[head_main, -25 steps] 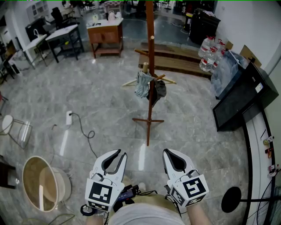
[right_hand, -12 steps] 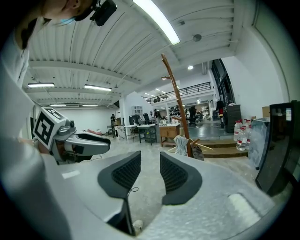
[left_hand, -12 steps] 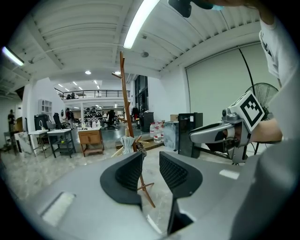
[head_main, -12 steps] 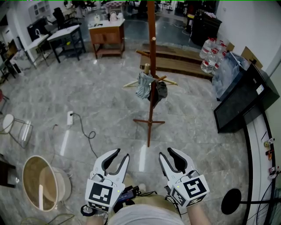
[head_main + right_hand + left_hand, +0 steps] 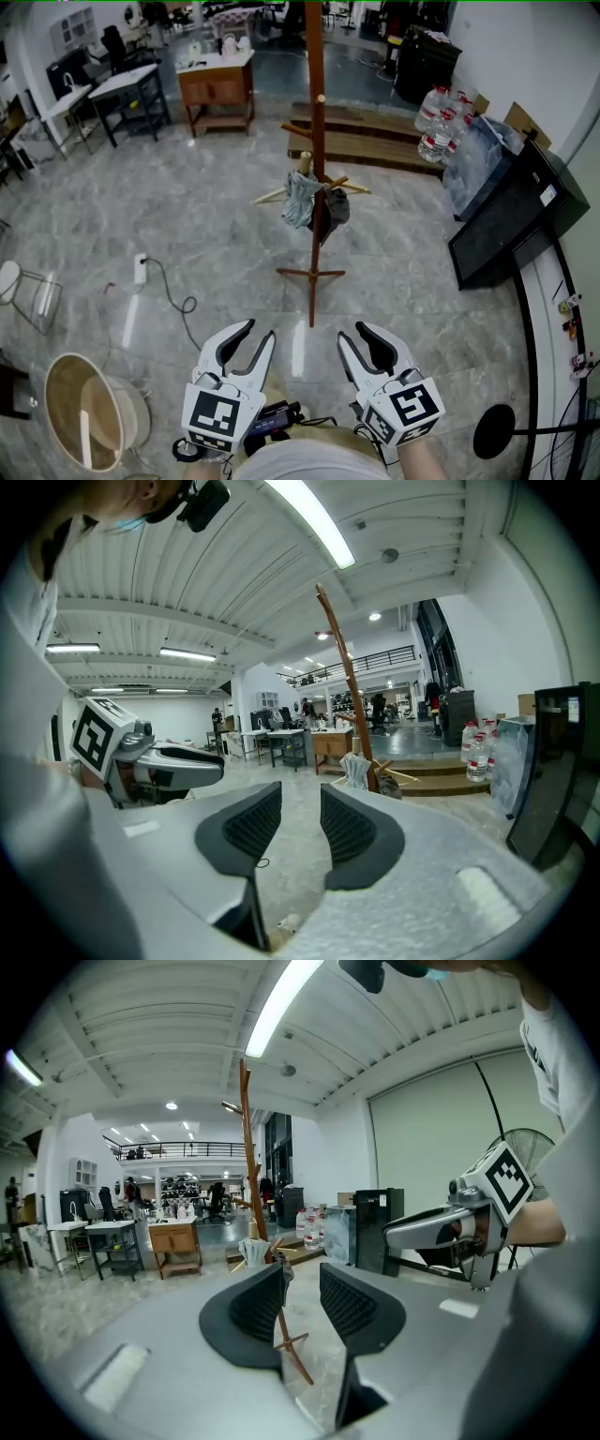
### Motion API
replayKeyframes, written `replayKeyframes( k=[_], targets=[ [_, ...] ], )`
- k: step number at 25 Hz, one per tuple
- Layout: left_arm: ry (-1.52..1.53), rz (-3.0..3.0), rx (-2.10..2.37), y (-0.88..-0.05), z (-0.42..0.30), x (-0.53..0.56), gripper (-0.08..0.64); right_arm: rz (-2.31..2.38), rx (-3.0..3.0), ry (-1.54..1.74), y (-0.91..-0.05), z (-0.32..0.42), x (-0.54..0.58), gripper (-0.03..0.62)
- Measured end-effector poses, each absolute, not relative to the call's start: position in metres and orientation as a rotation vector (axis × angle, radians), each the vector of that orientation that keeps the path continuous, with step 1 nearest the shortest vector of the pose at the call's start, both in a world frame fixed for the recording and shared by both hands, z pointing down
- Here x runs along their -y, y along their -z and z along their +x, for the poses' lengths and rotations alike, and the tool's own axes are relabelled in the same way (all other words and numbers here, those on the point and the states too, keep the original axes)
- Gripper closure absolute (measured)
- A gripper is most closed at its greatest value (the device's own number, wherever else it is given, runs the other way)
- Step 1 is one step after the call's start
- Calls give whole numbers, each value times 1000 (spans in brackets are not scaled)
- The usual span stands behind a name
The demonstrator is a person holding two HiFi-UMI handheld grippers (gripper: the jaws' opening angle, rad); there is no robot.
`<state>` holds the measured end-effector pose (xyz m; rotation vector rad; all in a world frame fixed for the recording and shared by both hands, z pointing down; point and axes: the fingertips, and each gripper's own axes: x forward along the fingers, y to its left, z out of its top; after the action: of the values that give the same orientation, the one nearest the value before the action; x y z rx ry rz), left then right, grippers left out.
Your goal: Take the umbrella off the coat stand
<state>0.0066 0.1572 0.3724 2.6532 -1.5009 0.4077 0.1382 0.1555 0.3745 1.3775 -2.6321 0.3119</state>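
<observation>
Wooden coat stand: standing upright on the grey stone floor, well ahead of both pairs of tongs; its pole is running out of the top of the head view
Umbrella: hanging folded from the pegs partway up the pole, on the pole's left in the head view; pale grey-blue fabric is bunching loosely below a light-coloured handle; a dark bundle is hanging just beside it on the right, touching it or nearly so
Left tongs: opening at this moment, with nothing between them but floor; hovering low and well short of the stand
Right tongs: standing spread and gripping nothing; hovering alongside the left pair
Handling, as a judgement: looking light and compact; the fabric is probably soft and slippery, giving way under a pinch; the handle and shaft are probably the only stiff parts
Where to take hold: the handle, or the shaft just under it, is looking like the surest spot; pinching loose cloth alone is risking a slip or a snag on a peg; how it is hooked on I cannot tell from here
Stage: approaching; no contact being made yet
</observation>
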Motion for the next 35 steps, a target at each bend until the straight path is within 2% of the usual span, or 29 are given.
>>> replayKeyframes(
  k=[35],
  targets=[
    [-421,2828,1200,-358,-57,96,414,1585,2470,-414,-368,58,74,465]
  ],
)
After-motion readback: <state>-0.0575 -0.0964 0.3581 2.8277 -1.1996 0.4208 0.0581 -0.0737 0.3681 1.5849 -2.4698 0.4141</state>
